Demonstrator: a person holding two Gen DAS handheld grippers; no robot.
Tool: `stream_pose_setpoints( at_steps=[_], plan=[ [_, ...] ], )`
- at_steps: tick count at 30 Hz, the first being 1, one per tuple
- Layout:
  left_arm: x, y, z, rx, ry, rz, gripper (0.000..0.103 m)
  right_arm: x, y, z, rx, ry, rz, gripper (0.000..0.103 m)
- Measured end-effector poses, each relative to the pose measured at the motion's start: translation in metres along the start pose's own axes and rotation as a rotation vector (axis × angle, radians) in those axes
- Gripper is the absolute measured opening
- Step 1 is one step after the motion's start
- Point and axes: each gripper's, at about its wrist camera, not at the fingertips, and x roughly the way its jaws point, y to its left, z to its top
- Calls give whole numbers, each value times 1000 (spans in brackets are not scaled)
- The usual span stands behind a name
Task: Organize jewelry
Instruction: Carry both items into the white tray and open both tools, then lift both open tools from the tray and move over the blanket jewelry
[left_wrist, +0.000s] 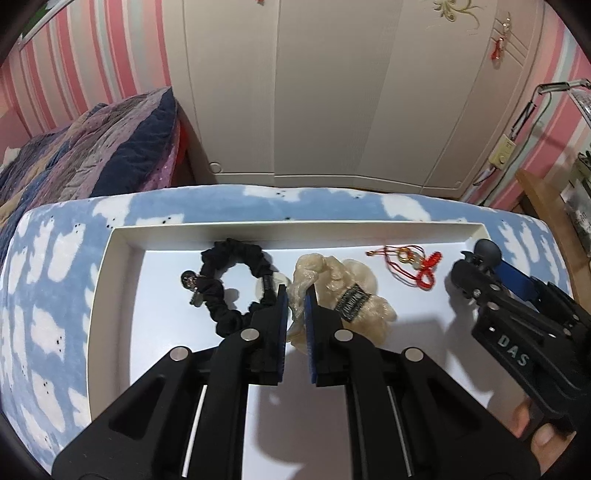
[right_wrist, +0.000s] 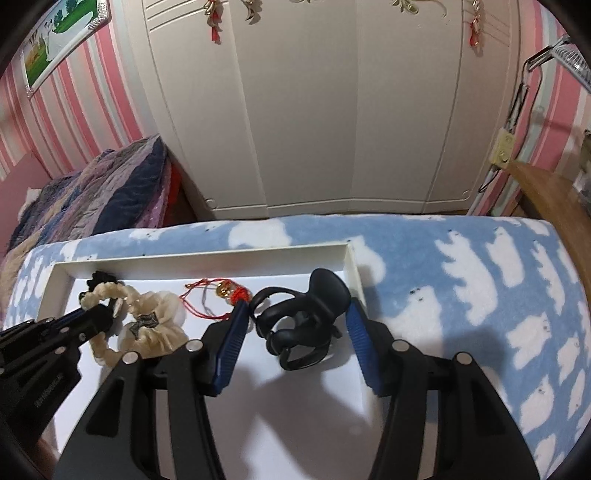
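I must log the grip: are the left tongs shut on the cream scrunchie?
Yes: left tongs pinch the cream scrunchie; its fabric sits between nearly touching pads.

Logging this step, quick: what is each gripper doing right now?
Left gripper: closed on the cream scrunchie.
Right gripper: around the black hair claw; grip cannot be told.

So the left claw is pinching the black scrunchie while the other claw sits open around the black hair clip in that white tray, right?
Not quite. The left claw is shut on the cream scrunchie, not the black scrunchie, which lies loose beside it; the left wrist view shows this. The rest holds: the right claw is open around the black hair clip in the white tray.
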Motion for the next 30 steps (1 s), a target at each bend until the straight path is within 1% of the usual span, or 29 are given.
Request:
stream_pose_setpoints(
  at_steps=[5, 10, 13, 15, 18, 19, 22, 23, 24, 25, 27, 28, 29, 30],
  plan=[
    [3, 2, -1, 2, 4, 12, 8, 1, -1, 0, -11, 15, 2, 54],
    [4, -5, -4, 34, 4, 44, 10, 2, 1, -1, -18, 26, -2, 54],
    [3, -4, -5, 32, 5, 42, 16, 0, 2, -2, -28, 17, -16, 54],
    [1, -3, -3, 23, -3, 43, 27, -1, 5, -2, -33, 16, -15, 54],
    [-4, 1, -1, 6, -17, 40, 38, -4, 5, -2, -31, 13, -11, 55],
    [-5, 3, -1, -1, -20, 35, 40, -5, 5, -2, -32, 10, -10, 55],
    [-10, 6, 1, -12, -33, 30, 52, -9, 6, -2, -29, -1, -1, 55],
    [-13, 8, 1, -15, -40, 31, 59, -11, 6, -2, -29, -4, 1, 56],
    [-16, 9, 1, -18, -48, 31, 65, -12, 6, -1, -27, -9, 4, 62],
    [-19, 9, 1, -21, -55, 28, 68, -15, 6, -1, -25, -19, 7, 68],
    [-25, 11, 2, -25, -68, 21, 81, -18, 7, 0, -23, -32, 11, 70],
    [-28, 12, 2, -30, -78, 20, 85, -20, 7, 0, -22, -38, 15, 72],
    [-31, 13, 2, -35, -87, 21, 92, -22, 6, 1, -20, -42, 15, 73],
    [-36, 15, 3, -42, -104, 18, 95, -23, 6, 1, -14, -51, 14, 78]
  ],
)
